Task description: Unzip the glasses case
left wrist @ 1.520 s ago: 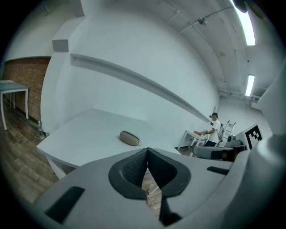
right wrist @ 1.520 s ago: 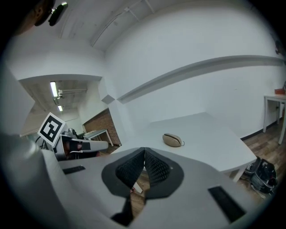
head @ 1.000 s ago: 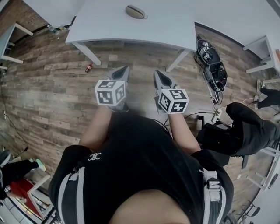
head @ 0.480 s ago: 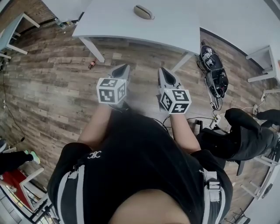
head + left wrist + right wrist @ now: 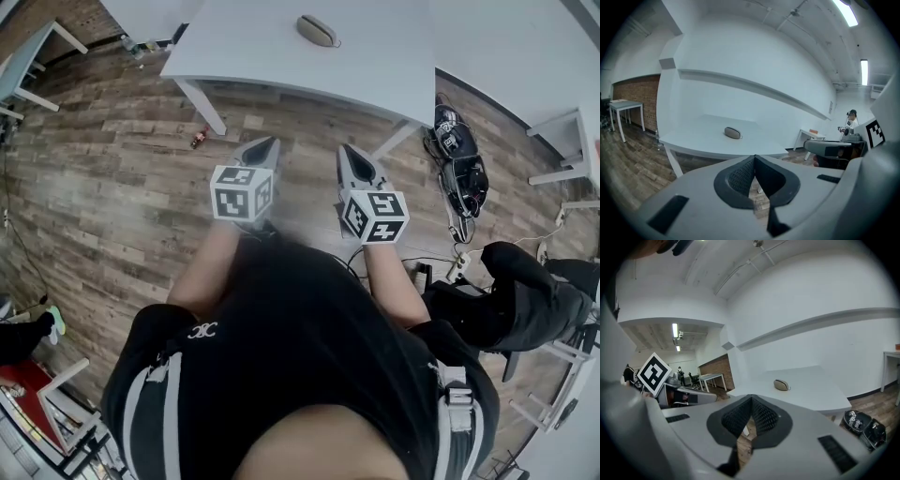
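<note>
A beige oval glasses case [image 5: 317, 30] lies on the white table [image 5: 281, 58], well ahead of both grippers; it also shows in the left gripper view [image 5: 732, 133] and the right gripper view [image 5: 781, 385]. My left gripper [image 5: 272, 142] is held over the wooden floor, short of the table's near edge, shut with nothing in it. Beside it my right gripper [image 5: 342, 149] is also shut and empty. In each gripper view the jaws meet at the tips, left gripper [image 5: 754, 158], right gripper [image 5: 751, 398].
Angled white table legs [image 5: 201, 105] stand in front of me. Bags and cables [image 5: 456, 150] lie on the floor at the right, a small red item [image 5: 198, 141] at the left. A person in black [image 5: 525, 291] is at the right. Other white tables [image 5: 562, 131] stand around.
Both grippers have edged forward toward the table, and the view has shifted so the table and case sit further right in the picture. Jaws stay shut.
</note>
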A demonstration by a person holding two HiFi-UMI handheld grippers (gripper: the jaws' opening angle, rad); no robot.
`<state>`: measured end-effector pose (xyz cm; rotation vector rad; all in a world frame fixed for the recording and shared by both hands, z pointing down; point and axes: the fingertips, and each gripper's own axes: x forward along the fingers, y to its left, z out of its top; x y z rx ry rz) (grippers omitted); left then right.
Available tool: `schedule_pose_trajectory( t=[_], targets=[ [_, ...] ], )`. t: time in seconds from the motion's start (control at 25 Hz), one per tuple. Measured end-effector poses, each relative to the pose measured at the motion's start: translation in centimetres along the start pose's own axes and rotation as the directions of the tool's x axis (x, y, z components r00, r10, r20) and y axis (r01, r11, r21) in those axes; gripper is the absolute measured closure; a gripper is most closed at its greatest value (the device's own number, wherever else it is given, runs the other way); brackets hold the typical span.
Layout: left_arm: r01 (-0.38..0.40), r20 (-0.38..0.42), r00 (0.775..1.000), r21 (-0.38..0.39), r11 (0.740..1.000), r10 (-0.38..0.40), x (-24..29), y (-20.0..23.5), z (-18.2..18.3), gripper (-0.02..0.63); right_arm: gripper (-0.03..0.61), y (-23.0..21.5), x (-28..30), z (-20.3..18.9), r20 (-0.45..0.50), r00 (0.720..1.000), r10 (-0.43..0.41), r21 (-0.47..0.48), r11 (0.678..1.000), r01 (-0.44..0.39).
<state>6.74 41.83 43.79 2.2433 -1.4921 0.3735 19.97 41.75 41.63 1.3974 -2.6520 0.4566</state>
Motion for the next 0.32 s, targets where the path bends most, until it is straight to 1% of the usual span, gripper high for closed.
schedule_pose_trajectory(
  t=[0.32],
  targets=[
    [0.018, -0.012, 1.000, -0.013, 1.000, -0.018, 1.3, 2.3, 0.5, 0.611, 0.565, 0.4, 2.7, 0.3, -0.020, 1.000, -0.007, -0.013, 1.000, 0.006]
  ],
)
